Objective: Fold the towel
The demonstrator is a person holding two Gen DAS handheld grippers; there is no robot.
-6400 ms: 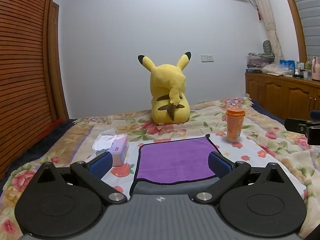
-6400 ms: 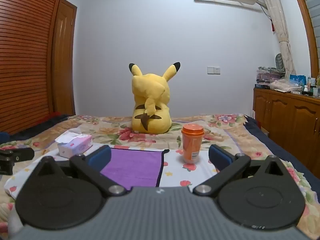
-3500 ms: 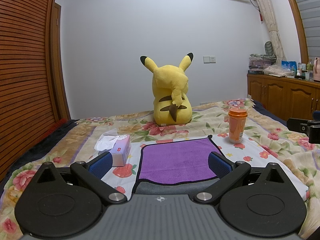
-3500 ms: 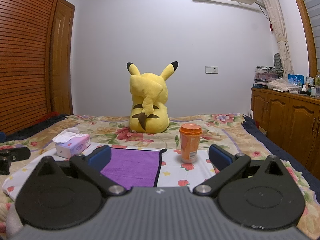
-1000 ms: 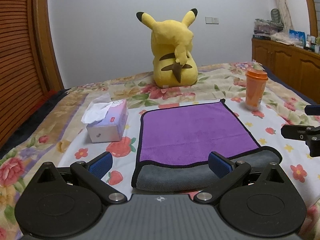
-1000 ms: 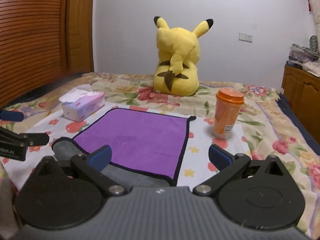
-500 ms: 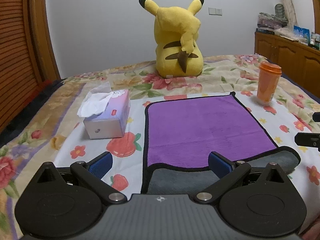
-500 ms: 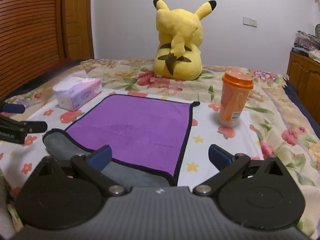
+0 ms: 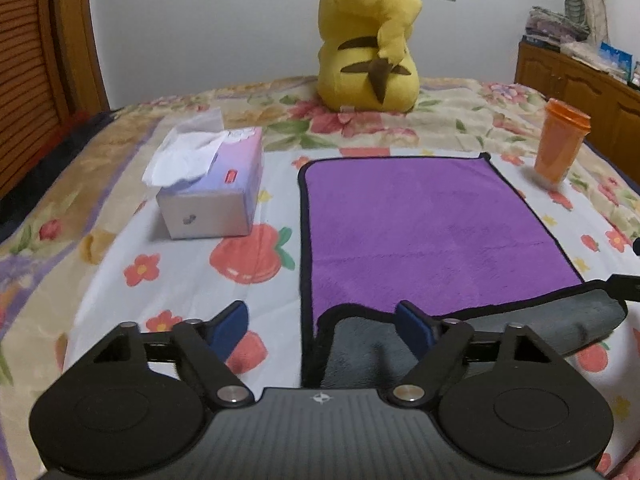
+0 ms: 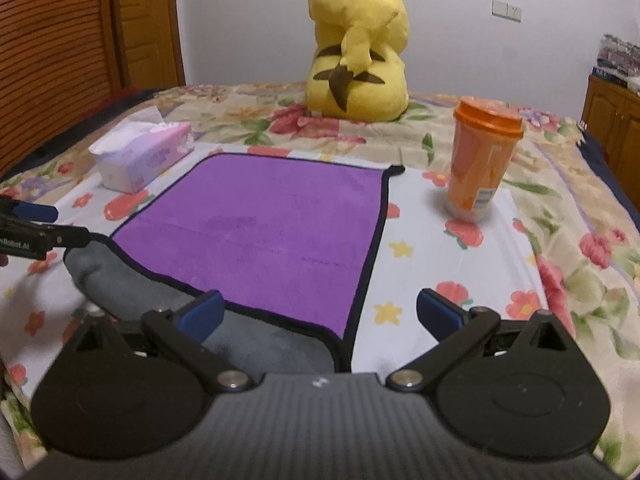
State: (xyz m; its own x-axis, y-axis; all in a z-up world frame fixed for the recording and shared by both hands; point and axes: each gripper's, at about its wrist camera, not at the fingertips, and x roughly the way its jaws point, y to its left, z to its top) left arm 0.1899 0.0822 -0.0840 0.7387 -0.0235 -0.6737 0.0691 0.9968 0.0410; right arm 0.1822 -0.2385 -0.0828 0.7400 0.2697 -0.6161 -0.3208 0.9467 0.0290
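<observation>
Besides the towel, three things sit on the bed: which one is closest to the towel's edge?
The tissue box, just left of the purple towel. The orange cup stands farther off its right corner, and the Pikachu plush sits well behind.

Purple towel point(image 9: 424, 224), near edge curled

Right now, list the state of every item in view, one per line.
Towel: flat on the bed, near edge curled back showing grey underside.
Left gripper: open, straddling the near left corner.
Right gripper: open, straddling the near right corner.
Orange cup: upright, lid on.
Tissue box: open, tissue sticking out.
Plush toy: sitting upright, back to the cameras.
</observation>
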